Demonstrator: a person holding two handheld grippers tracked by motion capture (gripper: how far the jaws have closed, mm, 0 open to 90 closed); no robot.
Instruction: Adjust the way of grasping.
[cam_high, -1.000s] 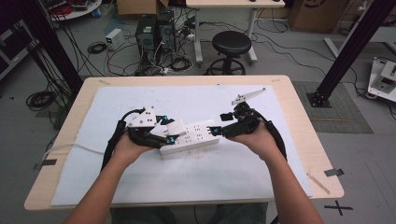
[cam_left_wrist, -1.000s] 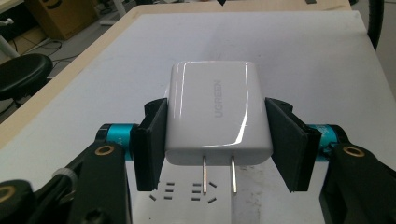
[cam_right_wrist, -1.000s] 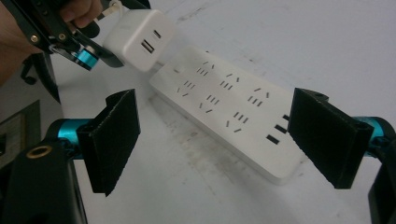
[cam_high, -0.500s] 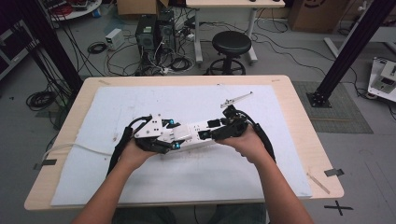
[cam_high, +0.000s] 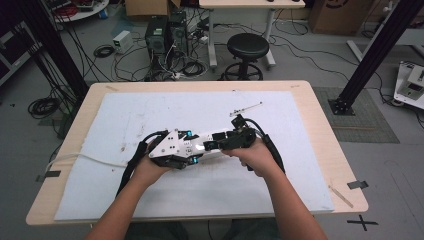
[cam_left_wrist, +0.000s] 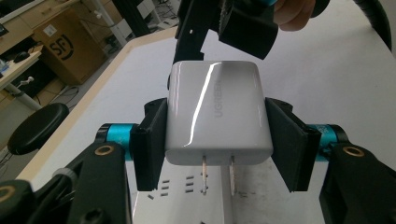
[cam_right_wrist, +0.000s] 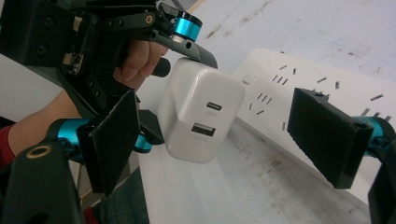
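Observation:
A white UGREEN charger sits between the pads of my left gripper, which is shut on its sides. Its two prongs point down at a white power strip lying on the mat. In the right gripper view the charger shows its two ports, with the power strip behind it. My right gripper is open, its jaws wide apart on either side of the charger and pressing on nothing. In the high view both grippers meet over the power strip at the table's middle.
A white mat covers most of the wooden table. A thin metal rod lies on the mat just beyond the right hand. Cables trail from both grippers. A black stool stands behind the table.
Both hands have come closer together and sunk toward the mat. The right hand shifted left and nearer; the left gripper keeps its hold on the charger.

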